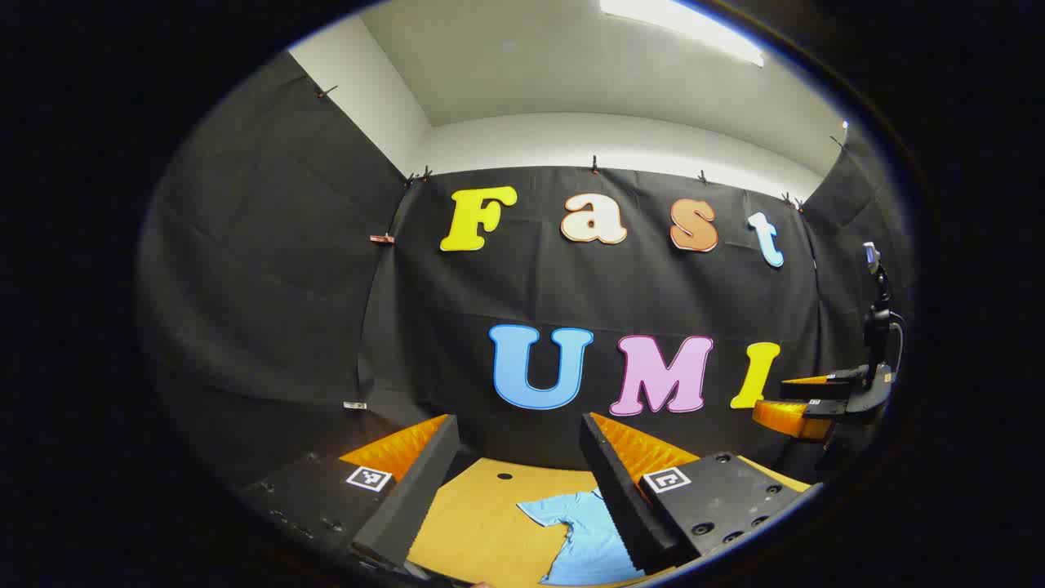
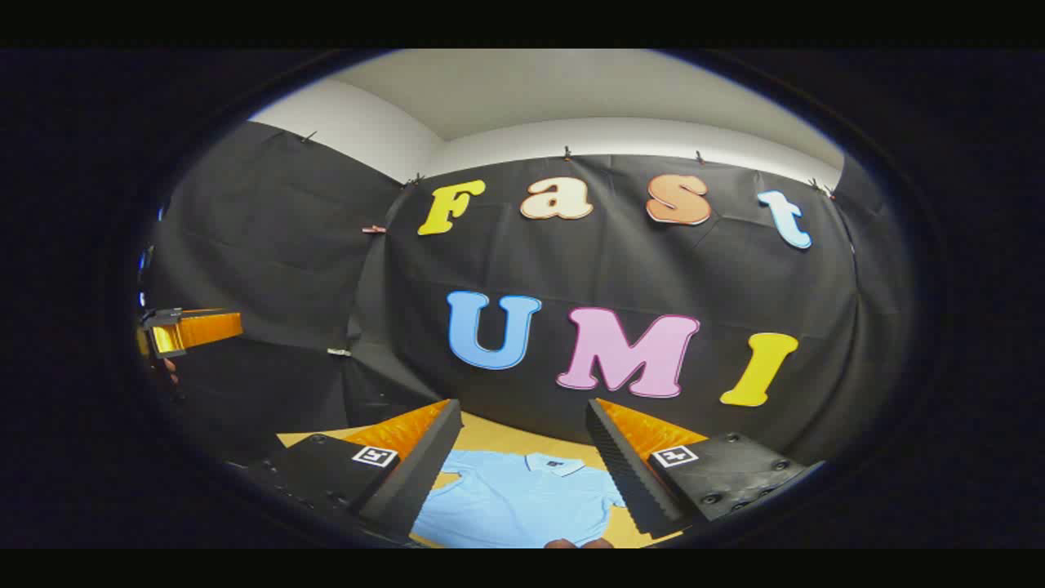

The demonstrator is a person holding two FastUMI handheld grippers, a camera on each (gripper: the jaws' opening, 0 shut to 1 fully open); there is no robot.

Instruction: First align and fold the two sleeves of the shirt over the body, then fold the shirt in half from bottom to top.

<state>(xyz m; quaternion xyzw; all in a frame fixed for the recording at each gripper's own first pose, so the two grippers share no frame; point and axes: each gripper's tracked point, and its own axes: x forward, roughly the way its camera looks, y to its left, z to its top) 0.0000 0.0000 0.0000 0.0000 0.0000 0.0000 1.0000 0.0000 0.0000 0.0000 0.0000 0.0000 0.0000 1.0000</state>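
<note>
The shirt (image 2: 522, 502) lay flat on the table (image 1: 482, 514), sleeves unfolded — no step begun. Both grippers, left (image 1: 518, 482) and right (image 2: 522, 469), hovered above it, jaws wide and empty; next, each needed a sleeve.

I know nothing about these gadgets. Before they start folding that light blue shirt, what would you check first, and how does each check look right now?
1. Shirt lies on the table, collar away from the grippers: ok.
2. Sleeves spread flat and not yet folded: one sleeve shows flat in the left gripper view; the rest cannot tell, since fingers hide parts.
3. Left gripper open and holding nothing: ok.
4. Right gripper open and holding nothing: ok.
5. Both grippers above the shirt, not touching it: ok.
6. Bottom hem reachable: cannot tell, it lies beyond the lower edge of both views.
</note>
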